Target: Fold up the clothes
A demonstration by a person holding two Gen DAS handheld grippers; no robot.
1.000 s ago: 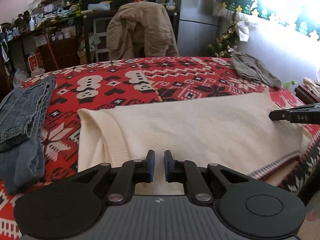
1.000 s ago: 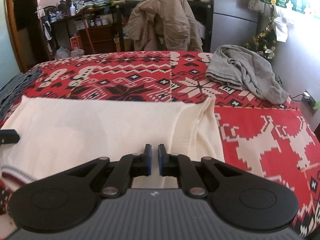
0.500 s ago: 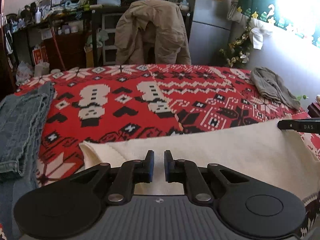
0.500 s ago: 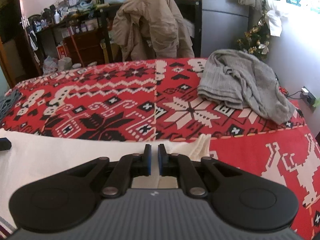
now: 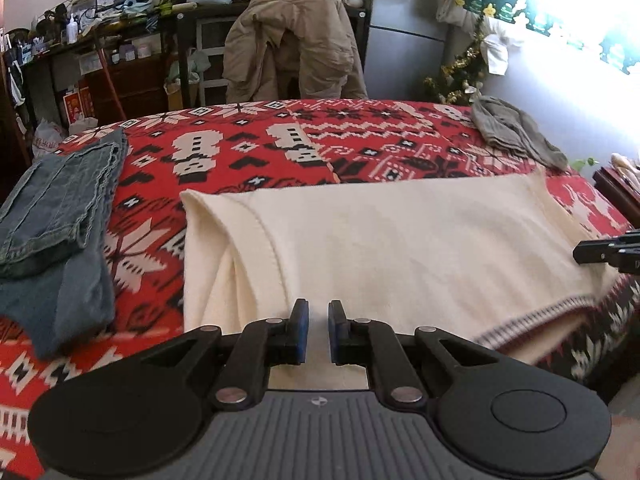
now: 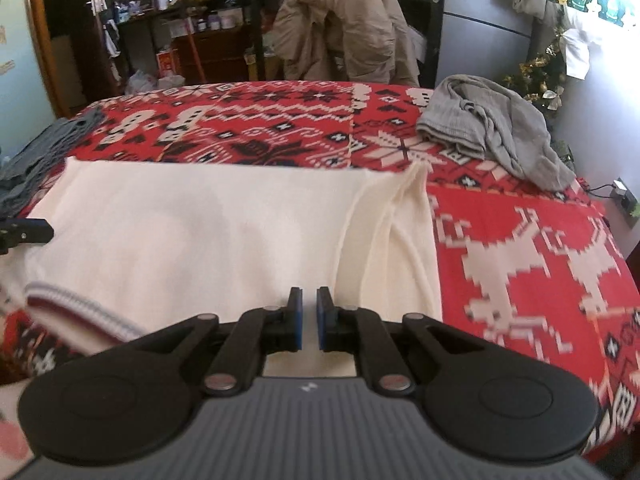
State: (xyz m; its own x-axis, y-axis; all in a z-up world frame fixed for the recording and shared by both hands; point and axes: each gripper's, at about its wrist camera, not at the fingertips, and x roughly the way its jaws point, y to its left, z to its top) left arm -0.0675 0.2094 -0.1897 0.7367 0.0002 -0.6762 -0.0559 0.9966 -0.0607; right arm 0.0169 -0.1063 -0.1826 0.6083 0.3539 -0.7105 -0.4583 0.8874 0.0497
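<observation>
The left tongs are almost shut, with only a thin gap between the blue pads, and the near edge of the cream sweater sits in that gap, so they pinch it. The right tongs are almost shut too and pinch the same near edge, close to the sweater's right side. The sweater lies flat across the front of the surface, with its striped hem hanging near the front edge. Under it is a red blanket with white and black shapes. On the left lie folded blue jeans, just beside the sweater. Farther back on the right is a crumpled grey cloth. Behind the surface stands a chair with a tan jacket over it.
</observation>
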